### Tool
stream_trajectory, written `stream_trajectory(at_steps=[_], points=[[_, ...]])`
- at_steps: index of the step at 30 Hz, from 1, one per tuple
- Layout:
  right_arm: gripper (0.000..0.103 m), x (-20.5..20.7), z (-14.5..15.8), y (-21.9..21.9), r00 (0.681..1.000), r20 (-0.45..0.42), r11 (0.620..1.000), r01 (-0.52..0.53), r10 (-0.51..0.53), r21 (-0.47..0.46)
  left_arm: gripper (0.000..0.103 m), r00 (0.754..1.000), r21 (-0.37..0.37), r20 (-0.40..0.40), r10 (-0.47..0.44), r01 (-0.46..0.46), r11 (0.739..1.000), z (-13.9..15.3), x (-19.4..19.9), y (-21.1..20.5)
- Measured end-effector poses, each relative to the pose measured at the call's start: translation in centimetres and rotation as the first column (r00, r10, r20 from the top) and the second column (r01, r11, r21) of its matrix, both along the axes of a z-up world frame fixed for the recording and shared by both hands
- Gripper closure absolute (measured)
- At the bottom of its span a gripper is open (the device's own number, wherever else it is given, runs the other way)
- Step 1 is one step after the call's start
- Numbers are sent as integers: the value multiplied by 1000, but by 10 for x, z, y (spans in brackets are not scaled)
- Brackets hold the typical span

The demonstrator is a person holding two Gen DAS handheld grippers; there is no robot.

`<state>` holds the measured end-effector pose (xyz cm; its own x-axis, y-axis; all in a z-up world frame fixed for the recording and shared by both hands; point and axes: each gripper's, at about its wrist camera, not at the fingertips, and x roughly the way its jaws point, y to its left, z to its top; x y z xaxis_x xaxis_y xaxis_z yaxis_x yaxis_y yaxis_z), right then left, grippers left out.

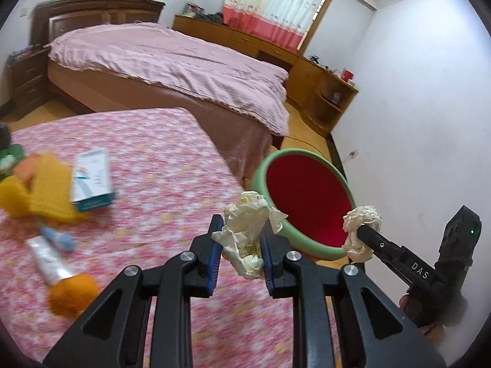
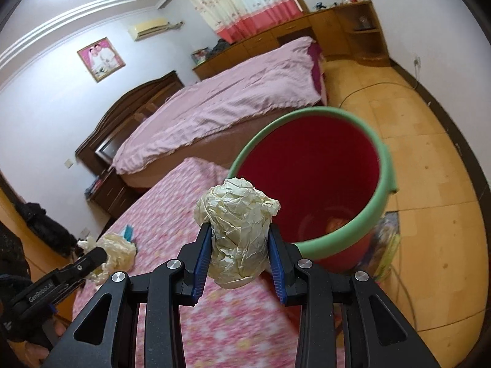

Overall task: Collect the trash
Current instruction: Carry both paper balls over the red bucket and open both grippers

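In the left wrist view my left gripper [image 1: 241,230] is shut on a crumpled cream paper wad [image 1: 245,211], held over the table's right edge. To its right my right gripper [image 1: 360,233] is shut on a second paper wad [image 1: 363,214], at the near rim of a red bucket with a green rim [image 1: 260,181]. The right wrist view shows that wad [image 2: 237,211] pinched between the blue pads of the right gripper [image 2: 239,239], just short of the bucket [image 2: 380,205]. The left gripper [image 2: 101,256] with its paper [image 2: 121,250] sits at the lower left.
The table with the pink floral cloth [image 1: 153,168] carries a white-and-teal box [image 1: 92,181], yellow cloths [image 1: 46,190], a tube [image 1: 50,260] and an orange [image 1: 72,294]. A bed [image 1: 172,58] stands behind. The bucket stands on a tiled floor [image 2: 429,184] with a cable.
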<state>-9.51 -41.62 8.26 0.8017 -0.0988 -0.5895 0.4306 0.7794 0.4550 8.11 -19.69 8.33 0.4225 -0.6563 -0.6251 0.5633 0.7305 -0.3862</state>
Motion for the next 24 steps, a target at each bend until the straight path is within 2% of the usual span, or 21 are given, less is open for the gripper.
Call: stream_trajectory(at_steps=[10,23,24], points=[[67,-4,-8,-35,999,-20,1000,30,-30,-1,80,993,13,-23,-116,117,993,-20,-2,-88],[67,9,-30,-67,996,-79,999,40,-40,5,80,987,67,-56,-149,153,986,-54,12,-138],[67,11,-32,-69,996,-80,999,39,-39,7,77,987,77,-55,-152,156,985,-55,12,-139]])
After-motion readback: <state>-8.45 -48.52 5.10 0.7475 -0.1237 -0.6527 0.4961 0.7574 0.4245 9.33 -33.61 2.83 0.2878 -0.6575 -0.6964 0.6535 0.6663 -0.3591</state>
